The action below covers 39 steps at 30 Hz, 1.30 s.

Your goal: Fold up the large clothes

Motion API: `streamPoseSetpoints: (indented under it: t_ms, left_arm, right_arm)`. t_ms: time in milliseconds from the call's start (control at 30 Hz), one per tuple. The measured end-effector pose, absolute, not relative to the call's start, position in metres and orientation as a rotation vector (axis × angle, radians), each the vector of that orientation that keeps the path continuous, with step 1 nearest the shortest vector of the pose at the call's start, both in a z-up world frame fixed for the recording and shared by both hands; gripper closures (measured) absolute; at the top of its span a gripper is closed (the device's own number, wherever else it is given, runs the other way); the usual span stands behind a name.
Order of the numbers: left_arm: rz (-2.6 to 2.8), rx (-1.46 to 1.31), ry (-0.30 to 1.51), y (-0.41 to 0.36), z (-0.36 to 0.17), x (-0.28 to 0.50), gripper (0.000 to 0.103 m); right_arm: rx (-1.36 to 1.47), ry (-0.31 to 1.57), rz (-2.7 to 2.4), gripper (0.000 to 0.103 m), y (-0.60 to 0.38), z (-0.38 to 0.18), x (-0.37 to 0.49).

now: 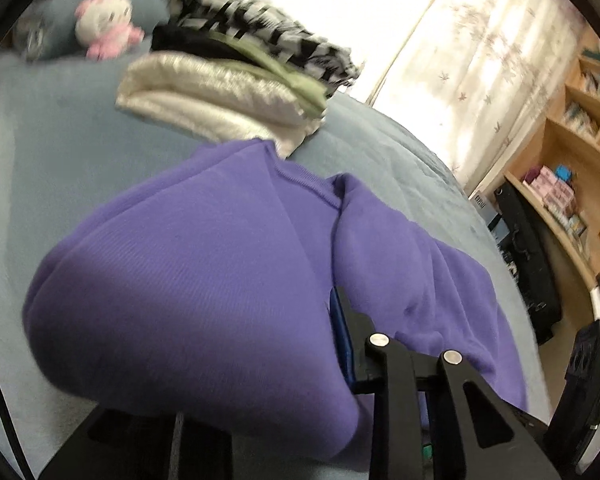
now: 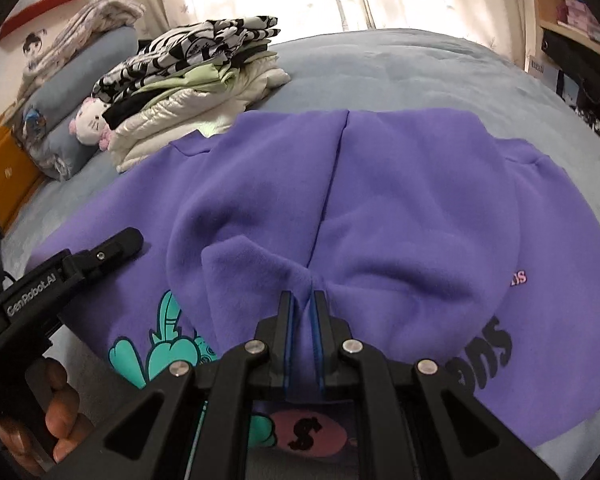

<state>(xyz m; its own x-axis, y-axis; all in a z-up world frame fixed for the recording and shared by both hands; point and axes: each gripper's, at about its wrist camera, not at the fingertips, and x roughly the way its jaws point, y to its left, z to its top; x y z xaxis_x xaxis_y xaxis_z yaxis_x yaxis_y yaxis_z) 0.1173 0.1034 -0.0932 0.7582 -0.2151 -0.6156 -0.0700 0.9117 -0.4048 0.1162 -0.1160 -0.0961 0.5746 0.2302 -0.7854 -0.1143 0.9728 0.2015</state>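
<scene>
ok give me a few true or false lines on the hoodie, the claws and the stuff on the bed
1. The right claw is shut on a pinch of the purple hoodie. True.
2. The hoodie hangs from a hanger. False: it lies spread on the blue-grey bed.
3. A pile of folded clothes sits on the bed beyond the hoodie. True.
4. The top item of that pile is plain red. False: it is black and white patterned.
5. A white and pink plush toy lies next to the pile. True.
6. The left claw is off the bed near the shelves. False: it is over the hoodie's left side.
</scene>
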Motion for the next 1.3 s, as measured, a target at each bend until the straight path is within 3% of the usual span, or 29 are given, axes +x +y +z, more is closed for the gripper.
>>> streamPoseSetpoints:
  t_ms: [400,833,1300]
  left_arm:
    - [-0.091,-0.106,0.580,0.039,-0.043,0.111,0.080]
    - [-0.336,0.198,0.463,-0.096,0.004,0.094,0.081]
    - [-0.581,0.283,0.637,-0.216,-0.024,0.097,0.081]
  right_arm:
    - [0.347,0.910,0.277,0.095,-0.146,-0.106,0.119]
    - [0.678,0.887,0.349,0.095,-0.196,-0.115,0.112]
    - [0.764,0.849,0.118,0.094,-0.317,-0.089,0.024]
